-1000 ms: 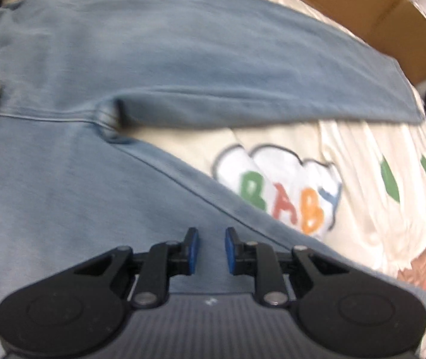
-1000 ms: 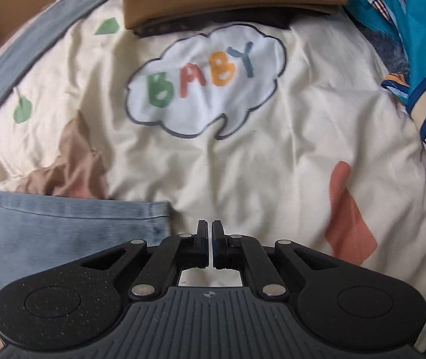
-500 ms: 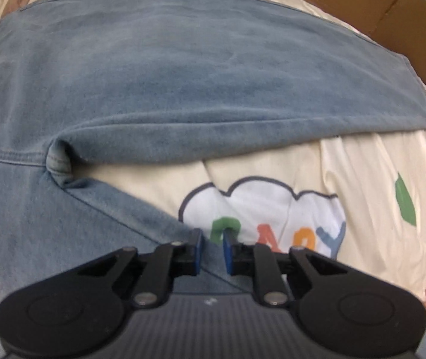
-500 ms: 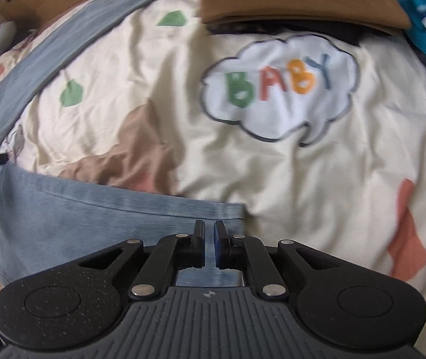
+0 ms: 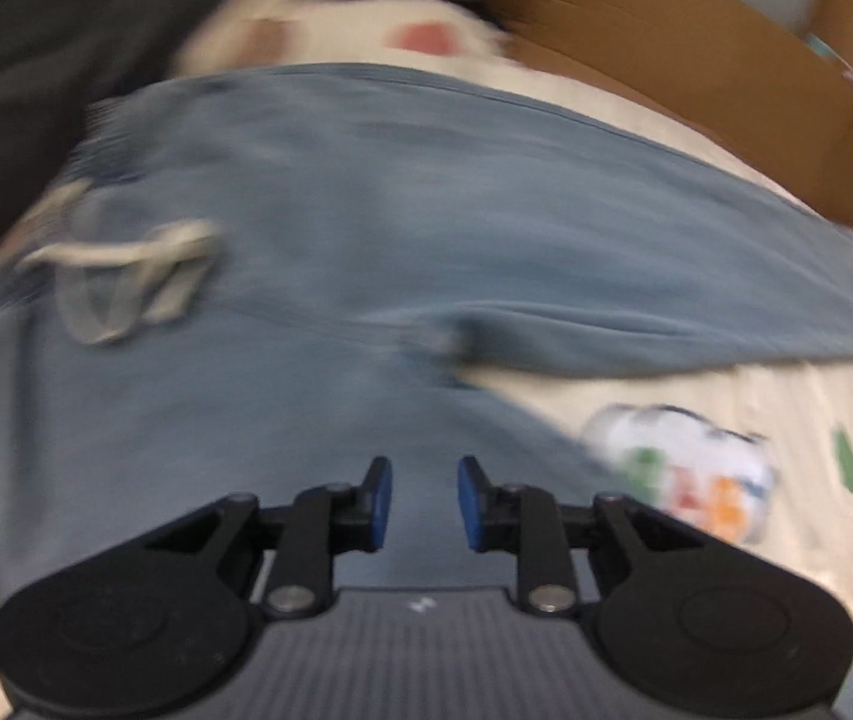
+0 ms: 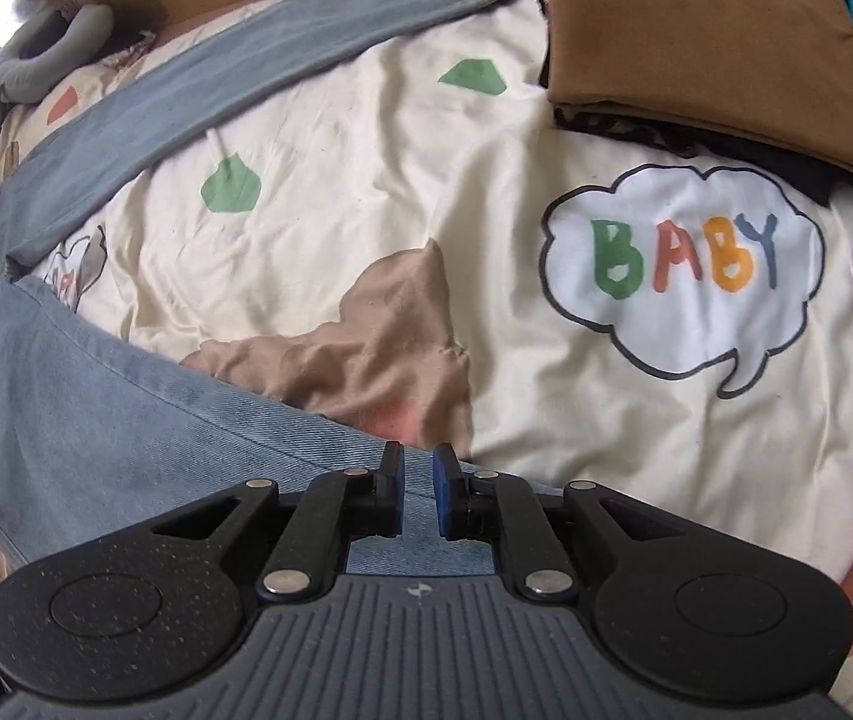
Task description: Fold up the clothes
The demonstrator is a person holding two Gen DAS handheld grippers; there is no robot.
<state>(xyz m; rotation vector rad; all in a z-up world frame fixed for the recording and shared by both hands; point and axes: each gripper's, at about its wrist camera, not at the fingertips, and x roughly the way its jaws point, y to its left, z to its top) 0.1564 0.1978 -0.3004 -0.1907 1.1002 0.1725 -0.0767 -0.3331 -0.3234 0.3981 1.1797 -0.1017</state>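
Note:
Light blue jeans [image 5: 318,228] lie spread on a cream bedspread, legs apart in a V. The left wrist view is blurred; it shows the waist with pale drawstrings [image 5: 120,276] at left. My left gripper [image 5: 419,501] is open and empty above the near leg. In the right wrist view the near leg [image 6: 96,420] runs to my right gripper [image 6: 419,489], whose jaws stand slightly apart over the hem with nothing between them. The far leg [image 6: 234,72] stretches up to the back.
The bedspread [image 6: 366,192] has a "BABY" cloud print [image 6: 684,276]. A folded brown garment [image 6: 696,30] on dark ones lies at back right. Cardboard [image 5: 696,120] borders the far side. A grey plush [image 6: 48,54] lies at far left.
My left gripper opened wider and swung left toward the waist. My right gripper opened slightly and moved left along the near leg's hem.

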